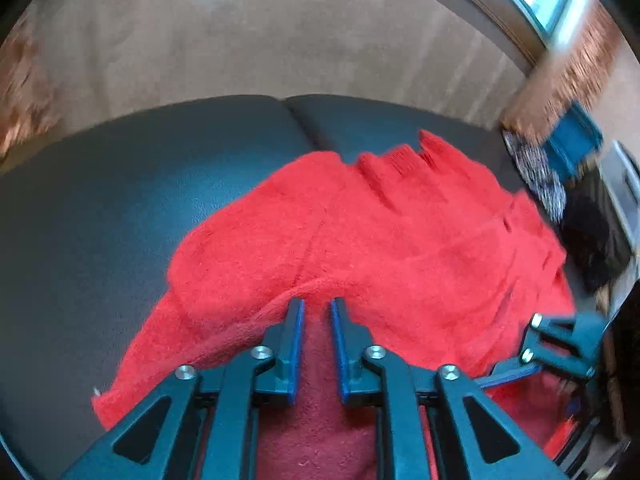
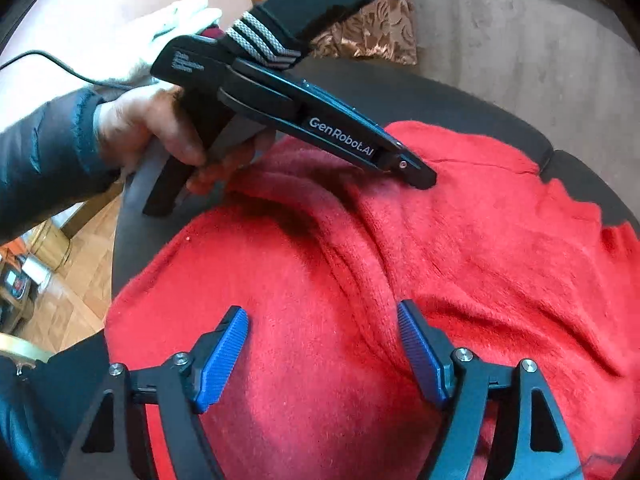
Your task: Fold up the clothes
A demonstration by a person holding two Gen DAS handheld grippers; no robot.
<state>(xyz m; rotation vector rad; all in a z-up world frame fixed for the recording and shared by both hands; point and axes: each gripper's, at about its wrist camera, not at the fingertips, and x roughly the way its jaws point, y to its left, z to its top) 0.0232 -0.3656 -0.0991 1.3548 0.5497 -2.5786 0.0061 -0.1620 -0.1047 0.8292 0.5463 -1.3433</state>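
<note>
A fluffy red sweater (image 1: pixel 360 232) lies crumpled on a dark padded surface (image 1: pixel 120 200). My left gripper (image 1: pixel 317 312) is shut on a raised fold of the sweater near its front edge. From the right wrist view the left gripper (image 2: pixel 422 178) points down into the red sweater (image 2: pixel 480 260), with a person's hand (image 2: pixel 160 128) around its handle. My right gripper (image 2: pixel 322 312) stands open just over the sweater's near part, a thick ridge of knit running beside its right finger and nothing pinched. One of its fingers (image 1: pixel 560 340) shows at the left view's right edge.
The padded surface (image 2: pixel 400 92) has a seam down its middle and rounded edges. Beige carpet (image 1: pixel 280 40) lies beyond it, wooden flooring (image 2: pixel 80 272) beside it. A patterned curtain (image 2: pixel 372 28), a black-and-white cloth (image 1: pixel 536 176) and a blue object (image 1: pixel 572 140) sit at the far side.
</note>
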